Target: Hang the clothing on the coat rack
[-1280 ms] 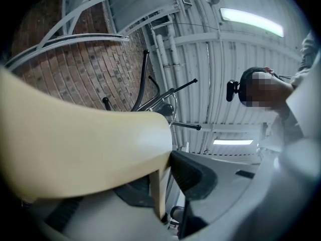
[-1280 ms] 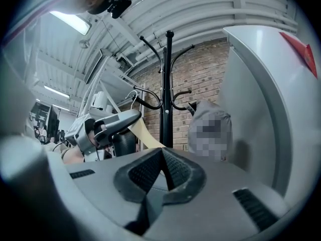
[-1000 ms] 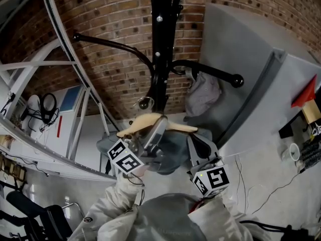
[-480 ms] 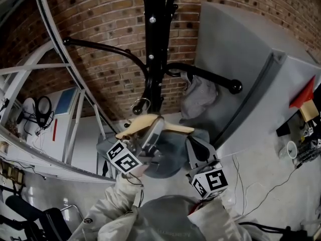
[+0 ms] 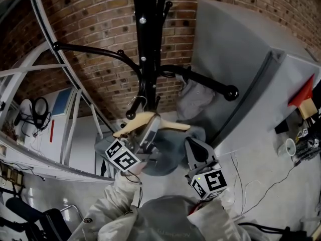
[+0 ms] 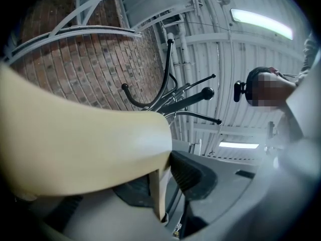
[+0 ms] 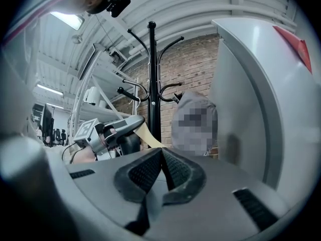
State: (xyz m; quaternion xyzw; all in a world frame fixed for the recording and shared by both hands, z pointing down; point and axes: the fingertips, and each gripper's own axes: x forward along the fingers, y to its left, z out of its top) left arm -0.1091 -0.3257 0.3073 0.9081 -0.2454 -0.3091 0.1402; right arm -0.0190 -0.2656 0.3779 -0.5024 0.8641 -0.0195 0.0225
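A black coat rack (image 5: 145, 59) stands against the brick wall, its curved arms ending in knobs. A wooden hanger (image 5: 131, 126) with a metal hook (image 5: 134, 107) carries a blue-grey garment (image 5: 173, 152) just below the rack's lower arms. My left gripper (image 5: 153, 128) is shut on the hanger's middle; in the left gripper view the pale wood (image 6: 75, 144) fills the space at the jaws. My right gripper (image 5: 193, 145) lies over the garment's right side, pads shut together (image 7: 161, 165), with no cloth visible between them. The hook hangs free beside the post.
A grey cloth (image 5: 198, 97) hangs from the rack's right arm (image 5: 210, 83). A tall grey cabinet (image 5: 246, 64) stands close on the right. White metal framing (image 5: 50, 79) curves along the left. Cables and small items (image 5: 291, 147) lie on the floor at right.
The head view has swung, so the rack now sits further left and lower in it. The left gripper with the hanger has shifted slightly. The right gripper stayed put.
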